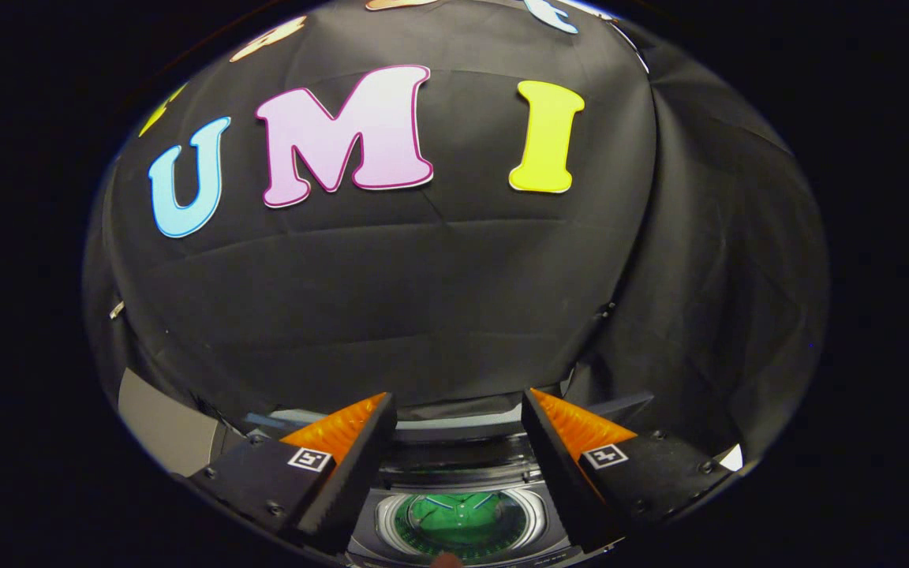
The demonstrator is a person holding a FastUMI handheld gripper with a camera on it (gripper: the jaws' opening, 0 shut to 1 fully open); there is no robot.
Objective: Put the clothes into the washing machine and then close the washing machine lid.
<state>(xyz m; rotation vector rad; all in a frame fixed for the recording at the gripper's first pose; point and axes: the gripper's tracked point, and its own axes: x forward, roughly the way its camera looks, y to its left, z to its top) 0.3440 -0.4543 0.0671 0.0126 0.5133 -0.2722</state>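
**Inspection: clothes loaded, lid still to be closed**

Jaws: the gripper (458,410) stands spread wide, its two fingers well apart and pinching nothing. It is held high, pointing mostly at the black cloth booth wall (439,300).

Below and between the fingers: the small grey top-loading washing machine (454,473) sits low in the gripper view, its round silver-rimmed drum opening (461,522) facing up. Inside the drum lies the green garment with pale striped trim (462,514); it appears fully within the rim, nothing trailing over the edge.

Lid: the dark band just beyond the drum, at the machine's far edge (454,461), is probably the raised lid seen edge-on, though the fisheye distortion leaves this uncertain.

Judgement: loading looks finished; the step in hand is closing the lid.

Recommended practice:
- Lower the jaws towards the far edge of the machine and confirm the lid's top edge before touching it.
- Bring one finger behind that edge and draw it forward and down in an arc about the hinge.
- Ease the lid down and avoid letting it drop.
- Check that no fabric rides up onto the rim as it seats.

Surroundings: a pale grey panel (162,426) lies off to the left of the machine.
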